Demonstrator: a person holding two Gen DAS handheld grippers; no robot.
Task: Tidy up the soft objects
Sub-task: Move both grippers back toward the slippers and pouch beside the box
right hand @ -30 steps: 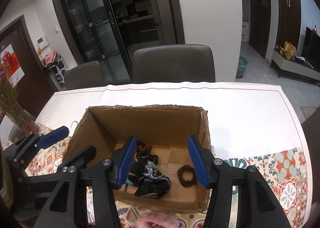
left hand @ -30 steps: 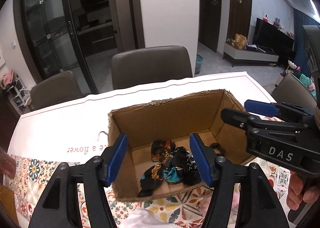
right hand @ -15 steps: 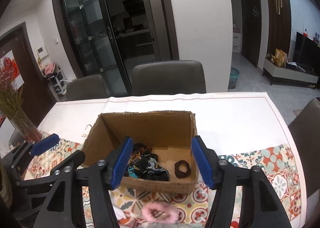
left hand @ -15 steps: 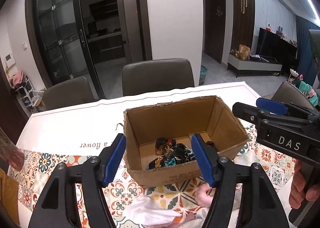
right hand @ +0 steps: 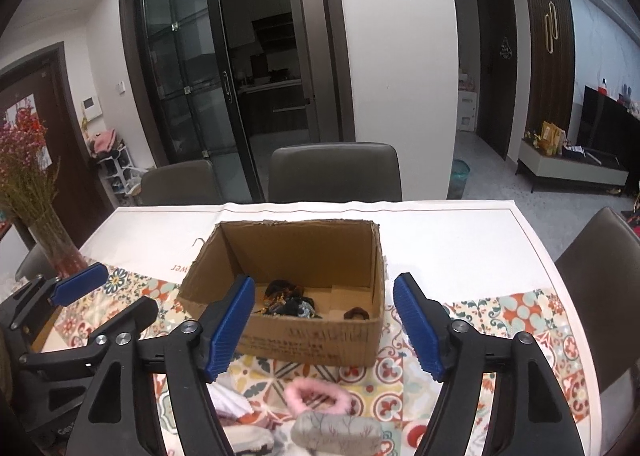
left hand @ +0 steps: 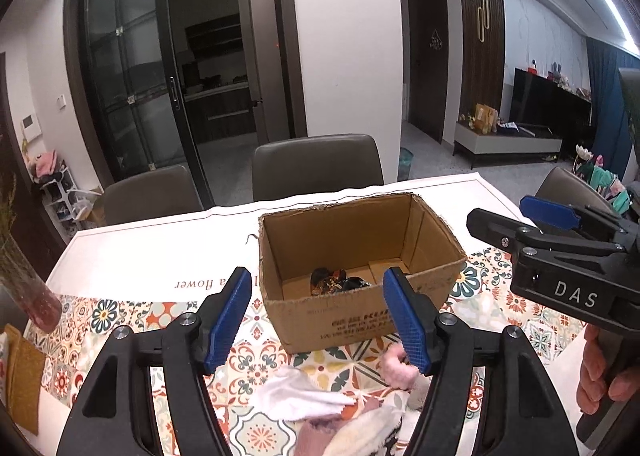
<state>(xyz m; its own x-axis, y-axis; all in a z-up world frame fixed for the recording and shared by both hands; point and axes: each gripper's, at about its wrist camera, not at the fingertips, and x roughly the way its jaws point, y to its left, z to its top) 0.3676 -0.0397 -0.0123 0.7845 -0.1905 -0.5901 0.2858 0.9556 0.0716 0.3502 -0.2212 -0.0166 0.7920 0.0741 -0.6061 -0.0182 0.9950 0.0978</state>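
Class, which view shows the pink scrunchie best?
The right wrist view: the pink scrunchie lies whole on the table in front of the box, though blurred. The left wrist view shows only a pink edge, mostly hidden behind a gripper finger.

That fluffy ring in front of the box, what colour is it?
Pink; the fluffy ring shows best in the right wrist view.

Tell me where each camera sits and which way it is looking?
Left wrist: on the left gripper, facing the box; shows the right gripper and a hand.
Right wrist: on the right gripper, facing the box; shows the left gripper.
Both share the box, table and chairs.
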